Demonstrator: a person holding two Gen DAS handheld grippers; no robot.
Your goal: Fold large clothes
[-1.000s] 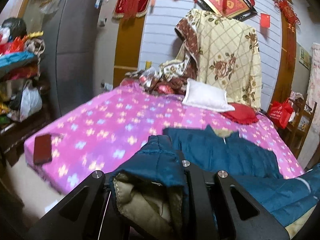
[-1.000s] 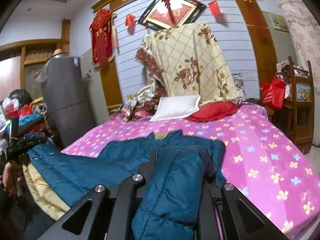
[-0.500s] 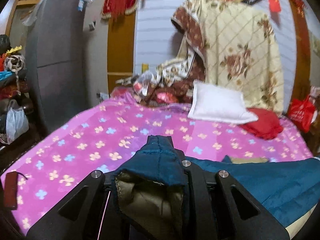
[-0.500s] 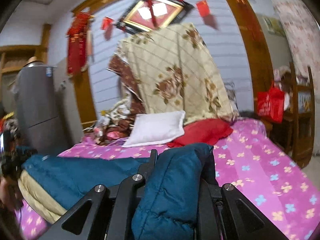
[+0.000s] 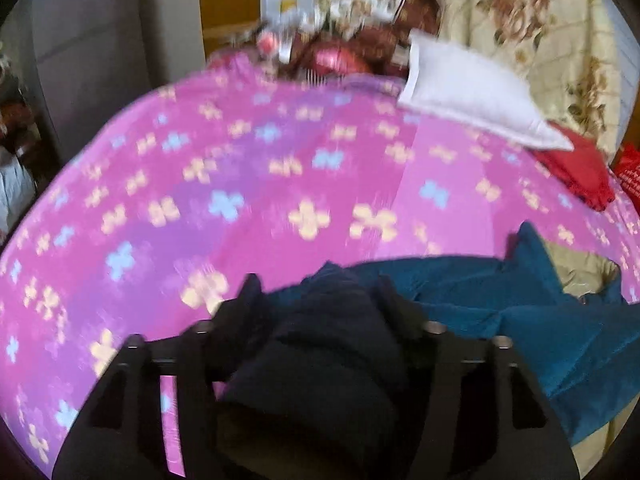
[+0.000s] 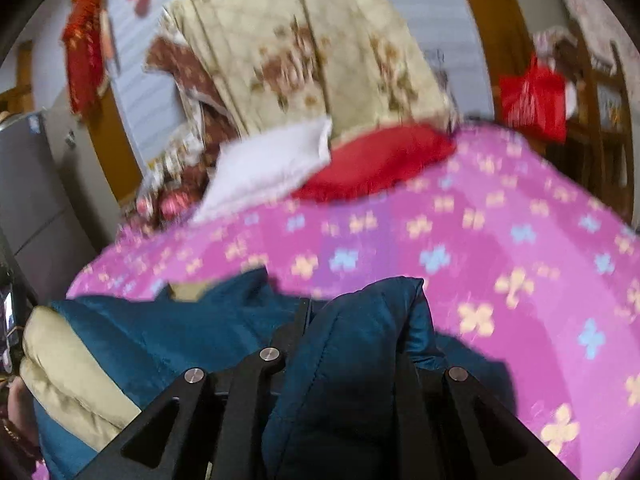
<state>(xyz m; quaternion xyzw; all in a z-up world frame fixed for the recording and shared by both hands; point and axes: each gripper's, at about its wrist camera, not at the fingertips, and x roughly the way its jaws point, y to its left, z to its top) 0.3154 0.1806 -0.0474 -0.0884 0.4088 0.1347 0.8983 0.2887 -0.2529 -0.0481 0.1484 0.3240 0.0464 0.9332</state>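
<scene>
A large teal padded jacket [image 5: 520, 312] with a beige lining lies across the near part of a bed with a pink flowered sheet [image 5: 240, 184]. My left gripper [image 5: 320, 296] is shut on a dark fold of the jacket. My right gripper [image 6: 360, 308] is shut on another teal fold of the jacket [image 6: 168, 332]; its beige lining [image 6: 64, 376] bulges at the left. Both grippers hold their folds low over the sheet. The fingertips are hidden in the cloth. Both views are blurred.
A white pillow [image 5: 472, 92] and a red cushion [image 5: 576, 172] lie at the head of the bed, below a hanging floral quilt [image 6: 312, 48]. Crumpled bedding [image 5: 336, 40] sits at the back. A grey cabinet [image 6: 28, 192] stands left, a red bag [image 6: 532, 96] right.
Both grippers have carried their jacket folds forward over the bed and tilted down. The sheet now fills both views and the jacket lies bunched lower and nearer.
</scene>
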